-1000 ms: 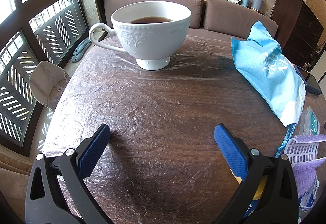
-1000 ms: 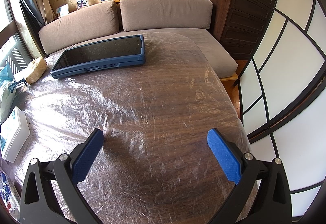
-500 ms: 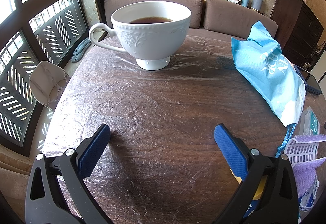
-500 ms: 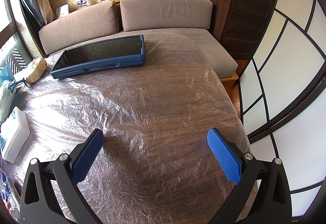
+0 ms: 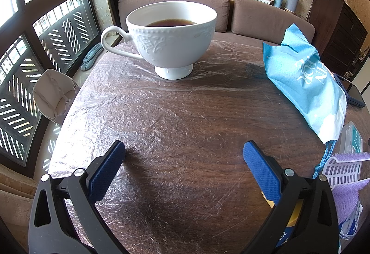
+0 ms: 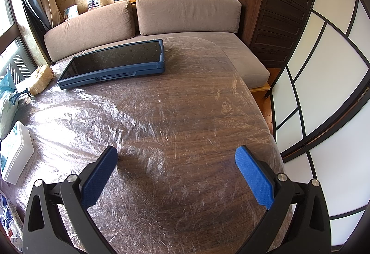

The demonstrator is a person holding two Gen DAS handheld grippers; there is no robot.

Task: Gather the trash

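My left hand-held gripper point(image 5: 183, 150) hovers spread wide and empty over the plastic-wrapped wooden worktop point(image 5: 185, 115), with a white teacup of dark tea point(image 5: 172, 38) standing well ahead of it and a crumpled light-blue bag point(image 5: 307, 82) lying to its right. At the right edge, just beside that gripper's right finger, sit a white slotted basket point(image 5: 340, 171) with purple cloth and some printed wrappers point(image 5: 349, 226). My right hand-held gripper point(image 6: 175, 154) is likewise spread and empty over bare film, a blue-cased tablet point(image 6: 115, 64) lying far ahead and a white box point(image 6: 16, 152) at its left.
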